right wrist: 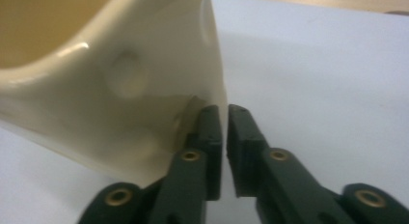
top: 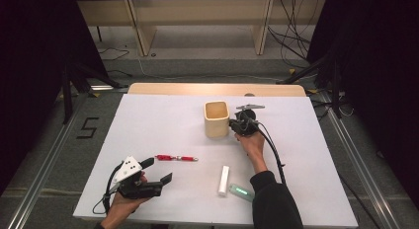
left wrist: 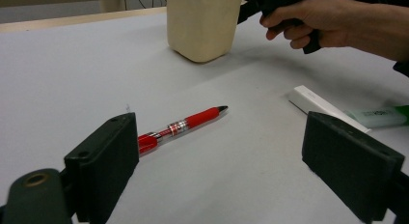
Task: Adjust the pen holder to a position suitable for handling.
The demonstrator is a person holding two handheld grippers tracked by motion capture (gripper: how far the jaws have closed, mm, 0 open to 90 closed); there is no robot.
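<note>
Left gripper (top: 157, 172): we are holding it at the table's near left edge, jaws spread wide and gripping nothing.
Red pen (left wrist: 181, 127): it is lying flat on the white table (top: 163, 120), just beyond those jaws, touching neither.
White bar (top: 224, 180): it is lying near the front edge beside a green marker (top: 241, 191).
Right gripper (right wrist: 224, 137): its jaws are standing almost together, a thin slit between them, nothing clamped; the left jaw is sitting against the cup's wall.
Cream cup (top: 217, 119): it is standing upright at the far middle.

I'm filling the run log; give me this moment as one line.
right tool: nearly shut, empty, against cream cup | left tool: open, empty, facing red pen | pen: on table
</note>
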